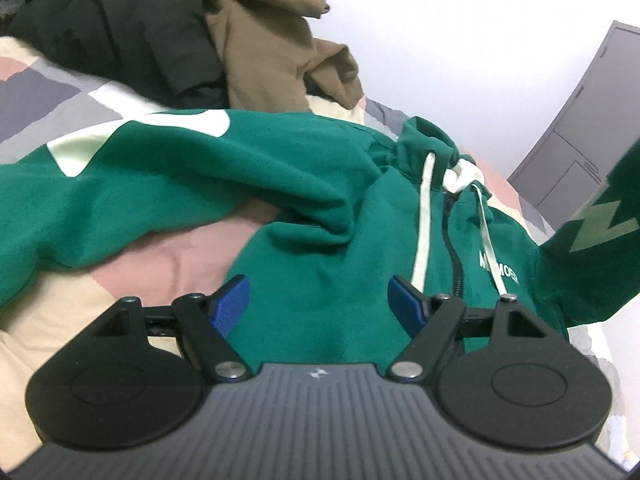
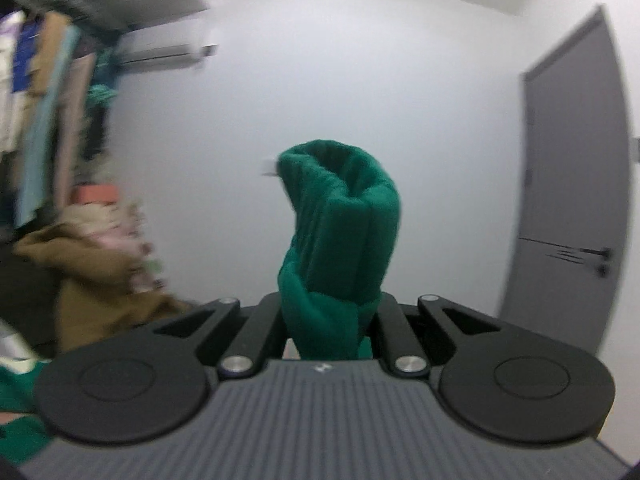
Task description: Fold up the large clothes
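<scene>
A green zip hoodie (image 1: pixel 320 200) with white drawstrings and white chest lettering lies crumpled on the bed. My left gripper (image 1: pixel 319 302) is open just above its front panel, blue pads (image 1: pixel 230 304) spread apart and empty. One sleeve (image 1: pixel 592 248) with a pale zigzag print is lifted up at the right. My right gripper (image 2: pixel 332 320) is shut on that sleeve's green ribbed cuff (image 2: pixel 340 216), which sticks up between the fingers. The right fingertips are hidden by the fabric.
A patchwork bedsheet (image 1: pixel 152 252) in pink, cream and grey lies under the hoodie. A black garment (image 1: pixel 120 32) and a brown garment (image 1: pixel 260 52) are piled behind it. A grey door (image 2: pixel 572 200) stands at the right, hanging clothes (image 2: pixel 48 120) at the left.
</scene>
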`<state>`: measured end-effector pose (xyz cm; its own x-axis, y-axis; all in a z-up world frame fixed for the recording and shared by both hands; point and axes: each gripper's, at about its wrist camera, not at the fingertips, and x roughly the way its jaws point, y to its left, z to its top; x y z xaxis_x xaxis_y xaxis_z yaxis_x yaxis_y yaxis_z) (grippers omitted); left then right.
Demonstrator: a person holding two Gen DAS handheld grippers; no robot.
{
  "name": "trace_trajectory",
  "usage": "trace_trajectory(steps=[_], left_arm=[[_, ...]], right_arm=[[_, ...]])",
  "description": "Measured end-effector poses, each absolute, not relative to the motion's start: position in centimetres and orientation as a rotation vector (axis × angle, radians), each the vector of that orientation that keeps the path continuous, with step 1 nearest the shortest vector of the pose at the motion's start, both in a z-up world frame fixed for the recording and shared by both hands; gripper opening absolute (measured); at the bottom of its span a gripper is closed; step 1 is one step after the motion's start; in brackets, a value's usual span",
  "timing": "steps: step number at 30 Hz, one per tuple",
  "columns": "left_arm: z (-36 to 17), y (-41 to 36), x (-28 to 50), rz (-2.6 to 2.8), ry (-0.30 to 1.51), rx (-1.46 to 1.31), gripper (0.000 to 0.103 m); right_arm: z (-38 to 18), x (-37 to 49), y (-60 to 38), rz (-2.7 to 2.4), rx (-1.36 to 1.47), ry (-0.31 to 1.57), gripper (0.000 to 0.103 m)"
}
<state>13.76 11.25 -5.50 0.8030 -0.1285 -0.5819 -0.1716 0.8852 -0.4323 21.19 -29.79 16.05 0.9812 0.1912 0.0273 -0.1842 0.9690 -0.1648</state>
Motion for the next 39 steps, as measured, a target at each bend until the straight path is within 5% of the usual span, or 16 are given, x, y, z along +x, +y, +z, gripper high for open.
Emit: trace_trajectory(steps=[17, 19, 21, 24, 39], left_arm=[[-7.3, 15.5, 13.5, -0.049, 0.570, -0.642, 0.080], [-7.5, 15.2, 13.6, -0.059, 0.566, -0.638, 0.080], [-7.4, 15.1, 13.6, -0.076, 0.558, -0.643, 0.080], [-6.9, 14.9, 13.2, -0.108, 0.524, -0.644, 0.080], [-4.9, 9.0, 12.2, -0.221, 0.510, -0.531, 0.080]], right_arm=[[-4.8, 17.2, -9.7, 0.459, -0.287, 0.408, 0.011], [-5.8, 17.7, -9.0, 0.481, -0.295, 0.462, 0.021], [-6.3, 17.5, -9.4, 0.495, -0.296, 0.519, 0.051], [-7.0, 16.6, -10.4, 0.550, -0.249, 0.575, 0.070], [-4.0, 12.4, -22.9, 0.458, -0.050, 0.500, 0.071]])
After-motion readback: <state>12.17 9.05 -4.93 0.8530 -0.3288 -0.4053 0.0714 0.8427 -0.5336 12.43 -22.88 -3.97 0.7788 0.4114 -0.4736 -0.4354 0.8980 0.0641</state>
